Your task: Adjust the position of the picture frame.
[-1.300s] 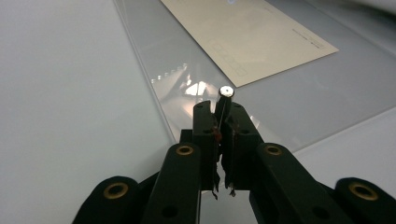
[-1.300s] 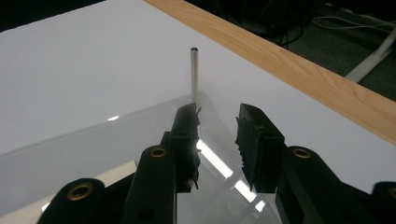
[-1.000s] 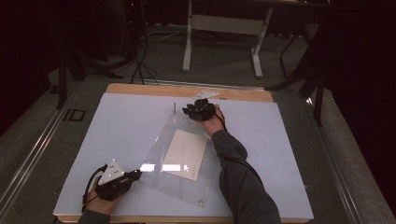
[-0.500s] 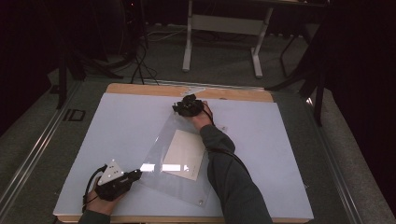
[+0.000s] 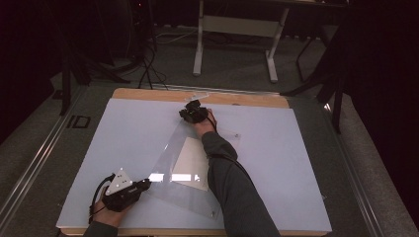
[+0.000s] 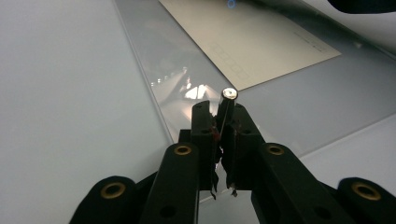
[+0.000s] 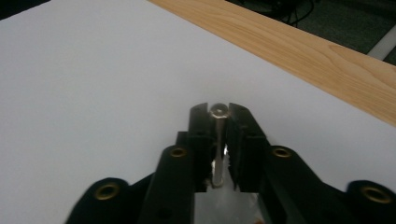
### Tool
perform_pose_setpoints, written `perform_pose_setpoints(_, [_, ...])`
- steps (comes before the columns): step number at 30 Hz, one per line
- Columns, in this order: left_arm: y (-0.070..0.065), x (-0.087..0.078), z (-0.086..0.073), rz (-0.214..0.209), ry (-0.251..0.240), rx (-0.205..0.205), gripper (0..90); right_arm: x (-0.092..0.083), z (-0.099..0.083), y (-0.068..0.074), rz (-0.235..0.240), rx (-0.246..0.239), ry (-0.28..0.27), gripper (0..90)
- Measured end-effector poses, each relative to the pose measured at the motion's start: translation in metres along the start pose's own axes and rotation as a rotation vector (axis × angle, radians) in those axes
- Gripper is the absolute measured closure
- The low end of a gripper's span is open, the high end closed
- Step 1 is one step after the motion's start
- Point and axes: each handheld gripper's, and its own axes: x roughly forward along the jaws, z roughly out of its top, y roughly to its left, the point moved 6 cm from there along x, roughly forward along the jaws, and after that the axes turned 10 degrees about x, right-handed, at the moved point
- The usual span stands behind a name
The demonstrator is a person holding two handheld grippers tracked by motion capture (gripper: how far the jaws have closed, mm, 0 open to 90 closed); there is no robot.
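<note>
clear plastic sheet (image 5: 188, 168) is lying flat on the white table top (image 5: 123, 133), and a cream paper (image 5: 192, 157) is lying under the see-through cover. the sheet is running long from the far middle of the table down to the near edge, slanting a little. little shiny pegs are sticking up at its corners.

the left gripper (image 5: 143, 185) is sitting at the near left corner, and its jaws are squeezing tight on a shiny peg (image 6: 228, 100) there. the right gripper (image 5: 190, 114) is reaching out to the far corner, by the wooden edge (image 7: 299, 42). its jaws have just been closing, and now they are pinching a small peg (image 7: 218, 112) with a round top.

so both grippers are holding the sheet at two corners, one far and one near, with the long side between them. i think the next move is lifting or sliding the sheet, and both hands should be going together so it is not bending.
</note>
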Motion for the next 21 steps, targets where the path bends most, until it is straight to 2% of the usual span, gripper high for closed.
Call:
perform_pose_setpoints(1, [0.000,0.000,0.000,-0.002,0.000,0.001,83.5,0.000,0.000,0.000,0.000,0.000,0.000,84.1])
perform_pose_setpoints(2, [0.000,-0.001,0.000,-0.003,0.001,0.003,84.1,0.000,0.000,0.001,-0.022,-0.012,0.011,84.7])
perform_pose_setpoints(6, [-0.002,-0.002,0.001,-0.017,-0.006,0.008,84.7,-0.002,0.001,0.002,-0.018,-0.025,0.039,85.2])
perform_pose_setpoints(8, [-0.003,-0.005,0.007,-0.006,-0.039,0.010,84.7,-0.006,0.004,0.002,-0.015,-0.028,0.036,85.3])
perform_pose_setpoints(12, [-0.003,-0.007,0.011,0.001,-0.058,0.020,84.6,-0.013,0.010,0.002,-0.017,-0.045,0.033,85.4])
perform_pose_setpoints(15, [-0.002,-0.007,0.014,0.006,-0.069,0.022,84.5,-0.020,0.011,0.001,-0.036,-0.058,0.035,85.3])
perform_pose_setpoints(16, [-0.002,-0.008,0.015,0.008,-0.071,0.017,84.4,-0.024,0.010,-0.002,-0.052,-0.062,0.033,85.2])
perform_pose_setpoints(21, [0.004,-0.011,0.015,0.026,-0.096,-0.007,84.2,-0.034,0.007,-0.006,-0.069,-0.079,0.033,84.6])
